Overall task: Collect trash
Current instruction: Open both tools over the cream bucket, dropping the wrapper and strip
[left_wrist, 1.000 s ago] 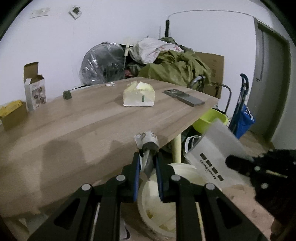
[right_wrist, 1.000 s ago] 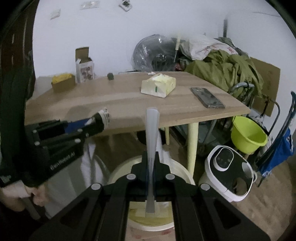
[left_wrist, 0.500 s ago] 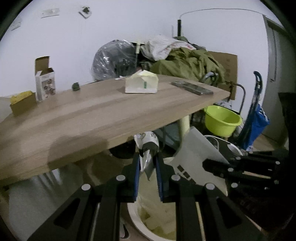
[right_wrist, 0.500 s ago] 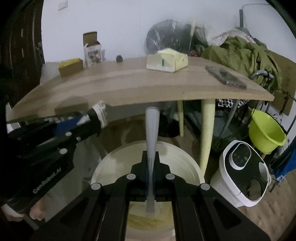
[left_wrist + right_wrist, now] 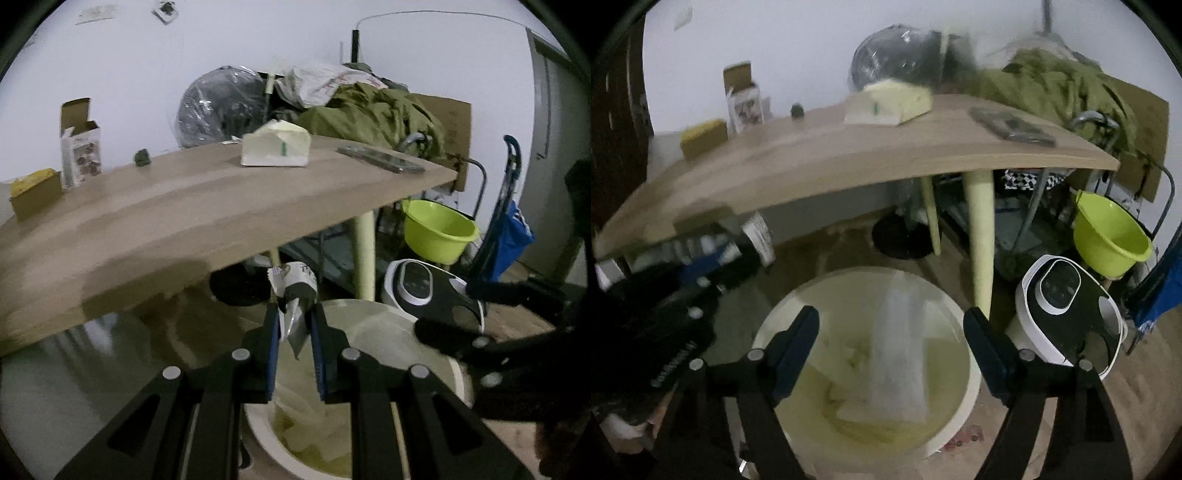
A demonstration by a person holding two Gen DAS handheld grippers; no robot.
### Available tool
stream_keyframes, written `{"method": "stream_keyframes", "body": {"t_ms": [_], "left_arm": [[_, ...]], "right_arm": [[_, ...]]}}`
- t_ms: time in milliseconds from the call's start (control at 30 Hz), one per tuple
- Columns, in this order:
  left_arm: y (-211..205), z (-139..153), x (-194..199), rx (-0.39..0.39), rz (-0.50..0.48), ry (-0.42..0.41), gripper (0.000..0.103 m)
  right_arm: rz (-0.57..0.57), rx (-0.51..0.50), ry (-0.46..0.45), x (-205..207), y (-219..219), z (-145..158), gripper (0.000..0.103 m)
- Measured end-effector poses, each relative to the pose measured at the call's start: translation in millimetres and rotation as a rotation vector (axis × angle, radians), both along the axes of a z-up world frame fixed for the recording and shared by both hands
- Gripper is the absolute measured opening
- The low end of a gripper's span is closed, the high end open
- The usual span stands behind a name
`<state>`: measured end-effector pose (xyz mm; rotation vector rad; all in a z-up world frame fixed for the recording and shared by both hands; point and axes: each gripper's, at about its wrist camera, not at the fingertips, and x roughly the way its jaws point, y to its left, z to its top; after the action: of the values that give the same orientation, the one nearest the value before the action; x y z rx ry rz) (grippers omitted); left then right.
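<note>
While a second ago clamped, right gripper (image 5: 891,332) opening over bin (image 5: 971,384), bag (image 5: 901,343) loose; left gripper (image 5: 293,325) pinching wrapper (image 5: 295,295).

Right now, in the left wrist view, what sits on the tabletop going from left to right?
Yellow-filled box → open carton → small dark lump → tissue pack → phone.

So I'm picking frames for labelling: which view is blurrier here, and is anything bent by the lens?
Right wrist view: the pale flat bag over the white bin is smeared by motion between the opening jaws, and the left gripper is streaked.
Left wrist view: sharper, the crumpled wrapper reads clearly.
Both: dim light, dark fisheye corners, the table edge bowed.
</note>
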<state>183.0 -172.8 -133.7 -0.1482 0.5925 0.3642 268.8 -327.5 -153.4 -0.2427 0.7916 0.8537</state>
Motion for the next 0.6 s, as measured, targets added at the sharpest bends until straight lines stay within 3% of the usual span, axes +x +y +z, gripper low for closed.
{"method": "stream_keyframes", "body": {"t_ms": [167, 333, 433, 500, 600], "left_arm": [[-11.8, -10.5, 14.0, -0.018, -0.061, 0.042, 0.016], [-15.8, -22.1, 24.9, -0.016, -0.052, 0.084, 0.028], [-17.6, -24.6, 25.4, -0.025, -0.068, 0.101, 0.051], [-16.9, -22.8, 24.5, -0.028, -0.061, 0.096, 0.073], [-14.3, -21.2, 22.2, -0.036, -0.058, 0.097, 0.076]], "right_arm": [[-0.054, -0.021, -0.041, -7.2, -18.9, 10.6, 0.079], [-0.134, -0.059, -0.061, -11.5, -29.2, 6.1, 0.079], [-0.166, -0.067, -0.054, -9.8, -32.4, 0.9, 0.079], [-0.174, -0.073, -0.053, -8.3, -32.1, -0.8, 0.079], [-0.169, -0.083, -0.057, -6.9, -30.2, -0.6, 0.079]]}}
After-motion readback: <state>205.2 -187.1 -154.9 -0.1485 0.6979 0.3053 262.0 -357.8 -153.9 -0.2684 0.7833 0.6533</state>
